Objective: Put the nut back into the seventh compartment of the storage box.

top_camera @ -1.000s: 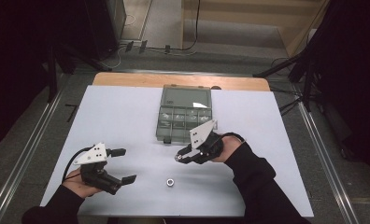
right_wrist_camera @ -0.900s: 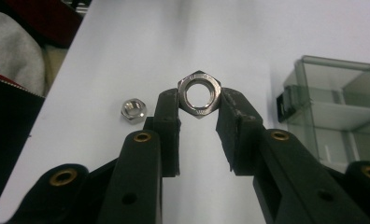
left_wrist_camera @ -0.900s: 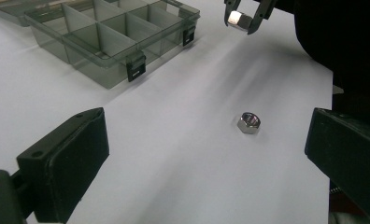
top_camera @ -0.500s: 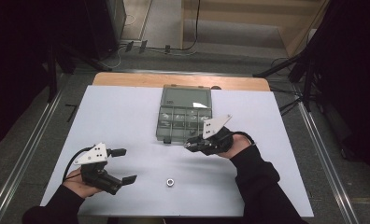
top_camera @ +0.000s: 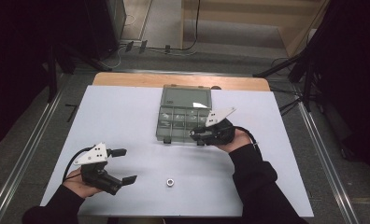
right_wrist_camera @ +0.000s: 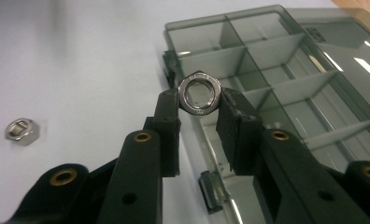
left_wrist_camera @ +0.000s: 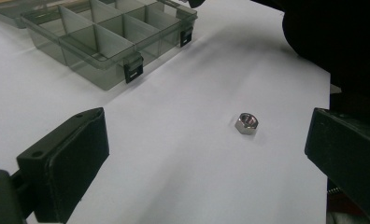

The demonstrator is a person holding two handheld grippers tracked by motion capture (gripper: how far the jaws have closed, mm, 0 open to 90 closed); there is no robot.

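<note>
- The right gripper (right_wrist_camera: 199, 109) has its jaws clamped on a steel nut (right_wrist_camera: 200, 93), held upright at the centre of the right gripper view, its hole facing the camera.
- Just behind the nut sits the open compartment box (right_wrist_camera: 286, 70), filling the upper right of that frame; in the high view the right gripper (top_camera: 195, 134) is at the box's lower right edge.
- The step in hand looks like carrying the nut to the box; the next move calls for bringing it over a compartment, then loosening the grip.
- The left gripper (top_camera: 122, 165) rests at lower left of the high view, jaws wide with nothing between them.
- A second nut (left_wrist_camera: 247, 123) lies on the white worktop (top_camera: 127, 116), between and beyond those jaws, near the bottom centre of the high view.
</note>
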